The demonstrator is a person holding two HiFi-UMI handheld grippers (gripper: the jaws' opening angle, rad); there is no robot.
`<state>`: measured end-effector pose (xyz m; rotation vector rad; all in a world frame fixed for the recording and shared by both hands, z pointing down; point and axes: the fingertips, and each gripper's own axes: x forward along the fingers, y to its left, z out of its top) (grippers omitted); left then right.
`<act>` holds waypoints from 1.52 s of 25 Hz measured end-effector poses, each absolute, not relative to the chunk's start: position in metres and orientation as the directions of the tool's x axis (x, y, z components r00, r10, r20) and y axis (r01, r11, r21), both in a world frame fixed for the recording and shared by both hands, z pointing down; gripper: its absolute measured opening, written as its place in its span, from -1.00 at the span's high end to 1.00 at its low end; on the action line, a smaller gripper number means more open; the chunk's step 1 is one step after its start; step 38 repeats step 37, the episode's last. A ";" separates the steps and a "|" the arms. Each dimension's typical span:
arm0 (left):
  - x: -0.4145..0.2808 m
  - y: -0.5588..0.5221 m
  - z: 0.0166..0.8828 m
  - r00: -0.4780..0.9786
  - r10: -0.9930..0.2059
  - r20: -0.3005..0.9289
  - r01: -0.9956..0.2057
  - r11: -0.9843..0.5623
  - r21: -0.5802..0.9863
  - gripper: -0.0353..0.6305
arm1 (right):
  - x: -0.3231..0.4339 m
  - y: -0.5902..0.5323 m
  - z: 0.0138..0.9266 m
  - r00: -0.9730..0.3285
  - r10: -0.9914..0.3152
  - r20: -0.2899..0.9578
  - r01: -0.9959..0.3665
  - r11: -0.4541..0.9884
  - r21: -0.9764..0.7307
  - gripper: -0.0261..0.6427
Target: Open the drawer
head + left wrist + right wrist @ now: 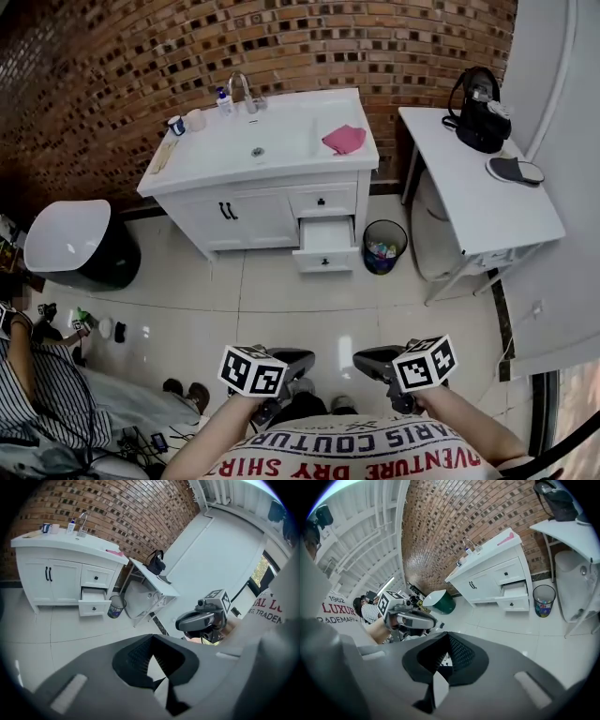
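The tiled floor [281,309] carries a white vanity [248,217], a bin [384,247] just beside it and a white table [478,206]. On the vanity top lie a pink cloth [344,139], a bottle [223,99] and a cup [176,125]. The table bears a black bag [481,111] and a slipper [515,170].

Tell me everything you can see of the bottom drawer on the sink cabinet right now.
The bottom drawer is white, like the sink cabinet that holds it, and looks like painted wood. It stands pulled out part way, level, below a shut drawer. Its flat front carries one small dark knob in the middle. The inside looks white; I can make out nothing in it. A waste bin stands beside it, apart.
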<state>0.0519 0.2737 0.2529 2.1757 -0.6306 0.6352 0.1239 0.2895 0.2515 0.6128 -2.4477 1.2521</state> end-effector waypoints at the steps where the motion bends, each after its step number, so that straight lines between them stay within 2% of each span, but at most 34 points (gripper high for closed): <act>1: 0.054 0.280 0.251 0.753 -0.231 0.616 -0.613 -0.585 0.530 0.91 | 0.122 0.297 0.249 -0.861 -0.225 0.456 -0.501 0.524 -0.689 0.90; 7: 0.050 0.298 0.247 0.748 -0.260 0.611 -0.628 -0.576 0.523 0.91 | 0.106 0.320 0.239 -0.895 -0.189 0.404 -0.440 0.518 -0.734 0.90; 12: 0.065 0.296 0.244 0.748 -0.261 0.610 -0.625 -0.587 0.516 0.91 | 0.113 0.323 0.229 -0.893 -0.184 0.411 -0.445 0.503 -0.741 0.90; 23: 0.028 0.285 0.268 0.738 -0.288 0.610 -0.649 -0.549 0.526 0.91 | 0.070 0.304 0.247 -0.892 -0.116 0.436 -0.424 0.548 -0.722 0.90; 30: 0.013 0.283 0.255 0.737 -0.298 0.606 -0.651 -0.552 0.520 0.91 | 0.053 0.305 0.236 -0.890 -0.101 0.445 -0.420 0.559 -0.715 0.90; 38: 0.040 0.286 0.270 0.737 -0.306 0.603 -0.649 -0.569 0.505 0.91 | 0.076 0.307 0.254 -0.892 -0.102 0.441 -0.413 0.580 -0.702 0.90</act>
